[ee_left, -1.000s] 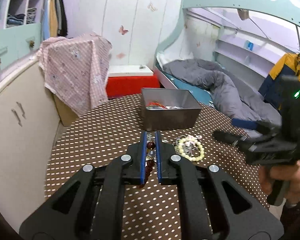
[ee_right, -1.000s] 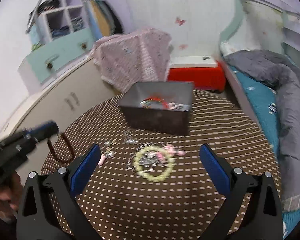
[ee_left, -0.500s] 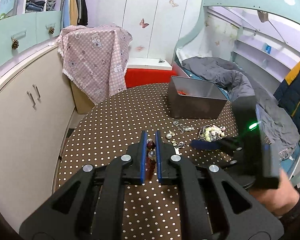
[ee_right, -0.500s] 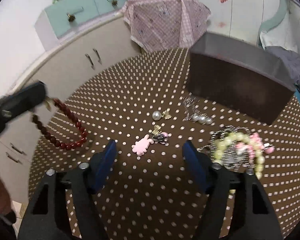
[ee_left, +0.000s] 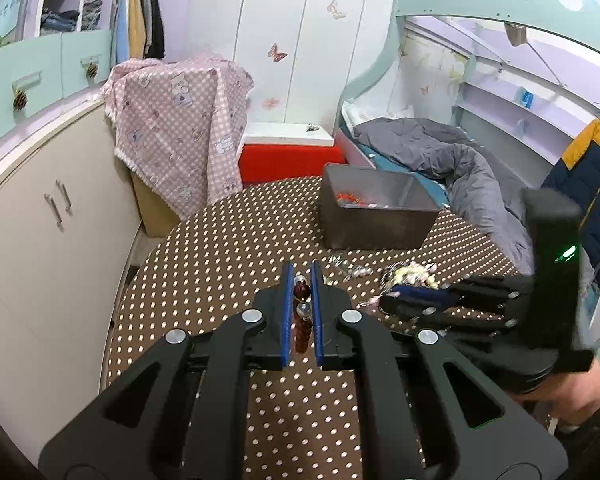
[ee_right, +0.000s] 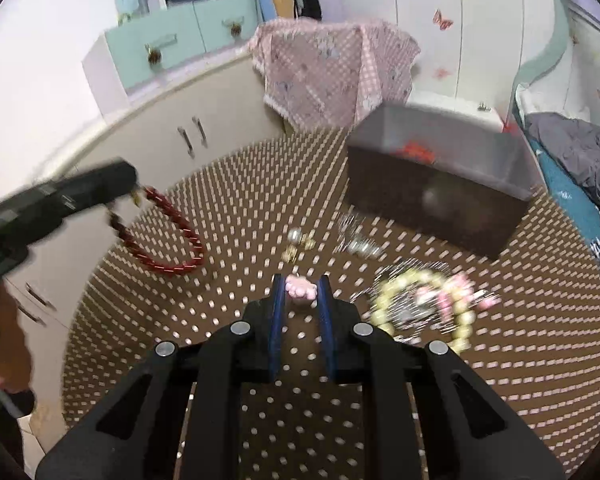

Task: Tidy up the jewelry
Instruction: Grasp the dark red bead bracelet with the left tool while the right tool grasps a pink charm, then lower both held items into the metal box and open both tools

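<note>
My left gripper (ee_left: 300, 276) is shut on a dark red bead bracelet (ee_left: 301, 320), which hangs in a loop above the table in the right wrist view (ee_right: 164, 236). My right gripper (ee_right: 301, 285) has closed around a small pink charm (ee_right: 300, 287) lying on the dotted tablecloth; its fingers (ee_right: 277, 320) sit at either side of the charm. A yellow-green and pink bead bracelet pile (ee_right: 424, 304) lies to the right of it. The dark metal box (ee_right: 440, 192) with red jewelry inside stands behind.
Small pearl and gold earrings (ee_right: 298, 240) and silver pieces (ee_right: 356, 240) lie between the charm and the box. The round brown dotted table (ee_left: 228, 248) ends near white cabinets (ee_left: 40, 240) on the left. A bed (ee_left: 440, 160) lies behind.
My right gripper has moved in low over the table and narrowed around the pink charm. My left gripper has kept hold of the red bracelet and turned slightly.
</note>
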Demonstrator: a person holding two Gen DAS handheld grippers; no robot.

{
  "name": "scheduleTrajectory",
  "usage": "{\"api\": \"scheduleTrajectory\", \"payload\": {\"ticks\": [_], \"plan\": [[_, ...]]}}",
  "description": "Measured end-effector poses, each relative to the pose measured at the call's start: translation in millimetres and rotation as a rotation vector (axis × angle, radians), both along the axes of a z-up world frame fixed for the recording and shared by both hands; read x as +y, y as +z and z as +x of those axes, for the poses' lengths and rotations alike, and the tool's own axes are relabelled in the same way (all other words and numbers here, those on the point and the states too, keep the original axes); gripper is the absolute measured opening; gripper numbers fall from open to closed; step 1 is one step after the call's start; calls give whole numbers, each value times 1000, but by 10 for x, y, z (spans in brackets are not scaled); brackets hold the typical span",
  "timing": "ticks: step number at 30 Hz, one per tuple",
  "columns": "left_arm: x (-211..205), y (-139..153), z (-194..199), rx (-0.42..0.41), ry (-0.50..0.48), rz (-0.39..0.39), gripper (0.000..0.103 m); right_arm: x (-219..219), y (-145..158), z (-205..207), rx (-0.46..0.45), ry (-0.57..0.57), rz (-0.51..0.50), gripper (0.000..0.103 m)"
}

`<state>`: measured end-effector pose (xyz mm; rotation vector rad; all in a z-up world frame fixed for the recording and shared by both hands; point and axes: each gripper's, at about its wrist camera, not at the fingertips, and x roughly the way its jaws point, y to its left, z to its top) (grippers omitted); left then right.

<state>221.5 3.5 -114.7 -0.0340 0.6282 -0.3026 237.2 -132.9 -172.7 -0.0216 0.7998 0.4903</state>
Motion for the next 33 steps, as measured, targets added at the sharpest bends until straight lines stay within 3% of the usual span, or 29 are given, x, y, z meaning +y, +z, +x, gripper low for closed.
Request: {"api": "scheduleTrajectory", "payload": {"ticks": [9,17,25,33], "plan": [[-230,399,84,-89,-76,0,9,-473,896,-70,-168,-44,78,15],[-420,799,356,-160,-126,-5,8,-757,1365,122,-261,-77,103,15],[-657,1011,807,-155,-181,-42,9,-843,1468,467,-259,-93,106,15],[-884,885,1258,-68,-221,-38,9,-886,1210,901,-162,-123,107,15]]}}
